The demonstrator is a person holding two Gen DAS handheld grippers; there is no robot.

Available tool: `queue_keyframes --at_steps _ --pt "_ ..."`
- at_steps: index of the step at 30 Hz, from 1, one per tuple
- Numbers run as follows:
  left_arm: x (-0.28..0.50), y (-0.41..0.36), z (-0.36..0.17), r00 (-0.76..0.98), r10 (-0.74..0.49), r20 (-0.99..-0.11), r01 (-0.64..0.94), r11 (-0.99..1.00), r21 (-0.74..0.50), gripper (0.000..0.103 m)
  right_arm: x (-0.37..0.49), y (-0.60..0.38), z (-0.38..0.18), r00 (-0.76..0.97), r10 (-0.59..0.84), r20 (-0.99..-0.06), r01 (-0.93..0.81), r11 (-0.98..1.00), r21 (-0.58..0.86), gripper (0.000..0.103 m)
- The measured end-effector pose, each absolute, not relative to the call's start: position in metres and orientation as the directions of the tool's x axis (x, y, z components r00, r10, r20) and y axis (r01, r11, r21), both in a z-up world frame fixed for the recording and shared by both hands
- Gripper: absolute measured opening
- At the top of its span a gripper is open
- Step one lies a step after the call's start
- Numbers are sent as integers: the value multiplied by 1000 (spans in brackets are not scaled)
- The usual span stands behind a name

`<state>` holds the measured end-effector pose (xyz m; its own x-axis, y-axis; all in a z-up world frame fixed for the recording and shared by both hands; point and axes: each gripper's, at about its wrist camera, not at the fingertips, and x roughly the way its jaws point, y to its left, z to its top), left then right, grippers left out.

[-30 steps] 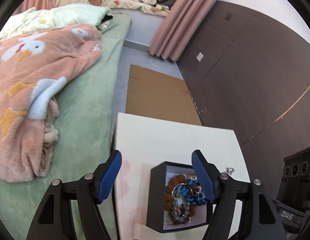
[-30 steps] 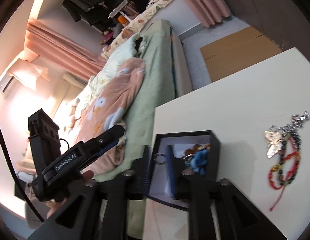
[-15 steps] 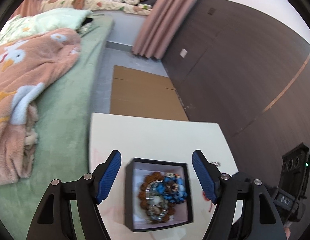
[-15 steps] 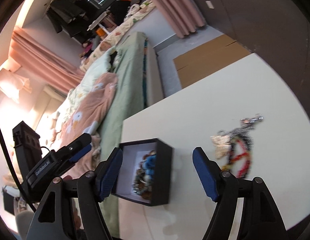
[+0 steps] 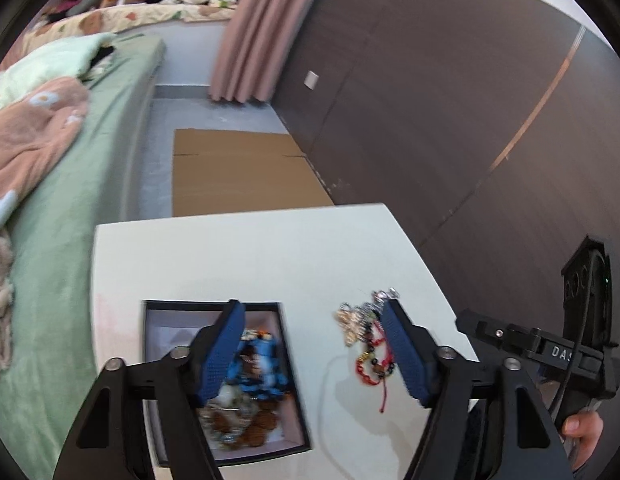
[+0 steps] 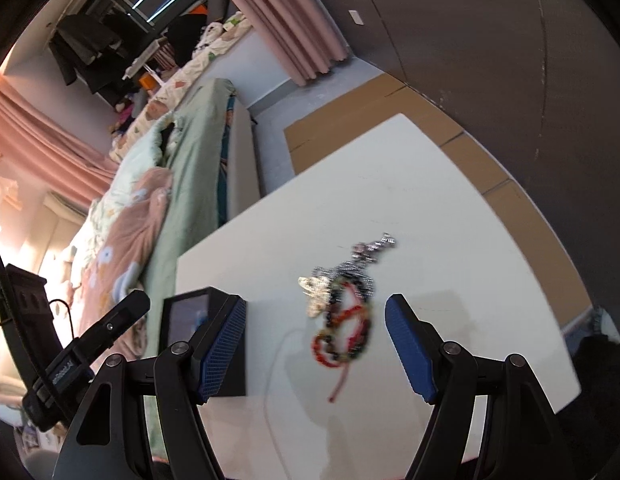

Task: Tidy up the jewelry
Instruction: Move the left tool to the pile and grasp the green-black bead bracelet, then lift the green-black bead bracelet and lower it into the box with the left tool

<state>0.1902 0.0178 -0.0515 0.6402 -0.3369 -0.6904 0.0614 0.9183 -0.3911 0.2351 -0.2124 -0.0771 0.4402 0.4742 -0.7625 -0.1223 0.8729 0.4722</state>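
Observation:
A black box (image 5: 293, 376) with a white lining sits on the white table (image 5: 249, 256) and holds blue, brown and silver jewelry (image 5: 253, 380). A loose tangle of red, silver and gold jewelry (image 5: 368, 344) lies on the table to its right; it also shows in the right wrist view (image 6: 342, 312), with the box (image 6: 185, 316) at the left. My left gripper (image 5: 312, 350) is open and empty above the box's right edge. My right gripper (image 6: 316, 350) is open and empty, just short of the tangle.
A bed with a green sheet (image 5: 77, 168) and pink blanket (image 5: 25, 136) runs along the table's left side. Flat cardboard (image 5: 237, 172) lies on the floor beyond the table. A dark panelled wall (image 5: 450, 112) stands on the right.
The right gripper opened and swung right from the box toward the loose tangle. The left gripper's view shifted right, so the tangle has come into it.

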Motion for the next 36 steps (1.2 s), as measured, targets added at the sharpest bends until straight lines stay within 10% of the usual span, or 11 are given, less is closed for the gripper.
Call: queue_keyframes --at_steps 17,26,36 --pt "209 -72 -88 543 -360 -758 184 932 -311 66 233 -287 -90 432 341 -835 -6 927 375 73" --pt "214 -98 -123 467 -304 -830 201 951 -235 32 231 -292 -88 423 387 -820 -41 911 409 73" --pt "211 -106 -138 467 -211 -859 206 970 -127 23 233 -290 -93 403 371 -836 -48 921 386 73"
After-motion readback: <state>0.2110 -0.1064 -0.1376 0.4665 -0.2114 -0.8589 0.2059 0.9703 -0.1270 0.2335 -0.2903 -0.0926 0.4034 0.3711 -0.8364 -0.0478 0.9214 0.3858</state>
